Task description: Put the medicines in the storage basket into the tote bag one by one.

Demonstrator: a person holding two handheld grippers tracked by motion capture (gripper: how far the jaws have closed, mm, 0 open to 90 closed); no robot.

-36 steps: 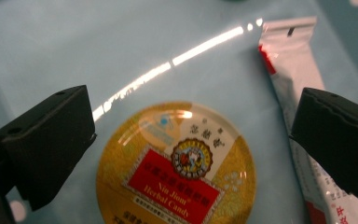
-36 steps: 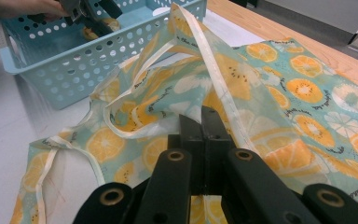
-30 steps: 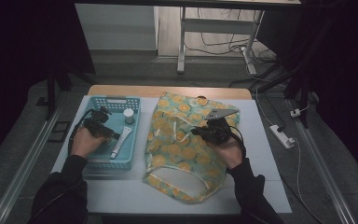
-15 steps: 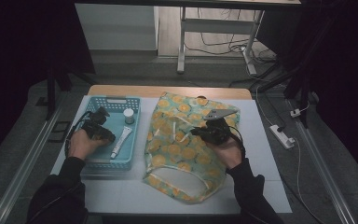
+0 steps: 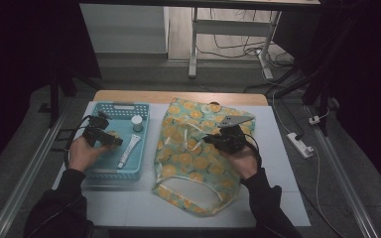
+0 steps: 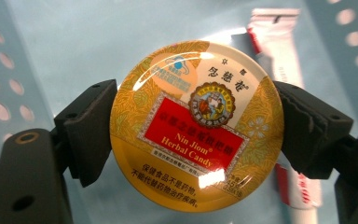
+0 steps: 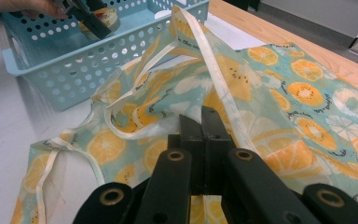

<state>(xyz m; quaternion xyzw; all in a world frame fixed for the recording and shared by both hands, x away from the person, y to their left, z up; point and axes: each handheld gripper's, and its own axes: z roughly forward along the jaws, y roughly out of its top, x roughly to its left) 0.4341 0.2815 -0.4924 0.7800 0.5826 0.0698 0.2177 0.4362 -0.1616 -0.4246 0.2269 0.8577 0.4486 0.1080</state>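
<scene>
While your left gripper [image 6: 196, 135] clamps round candy tin [image 6: 196, 126], lid reads "Nin Jiom Herbal Candy" on red panel; Chinese script above and below, too fine to read. Jaws just closed onto tin, pads at 3 and 9 o'clock of its rim. Tin gold-yellow, glossy, glare on lid; held above blue perforated basket [image 5: 110, 171]. White tube [image 6: 279, 51] behind tin, mostly hidden, print illegible. Small white-capped jar [image 5: 137, 122] at basket's 12 o'clock. Your right gripper [image 7: 202, 122] pinched together on white handle strap [image 7: 214, 70] of orange-print tote bag [image 5: 198, 153].
</scene>
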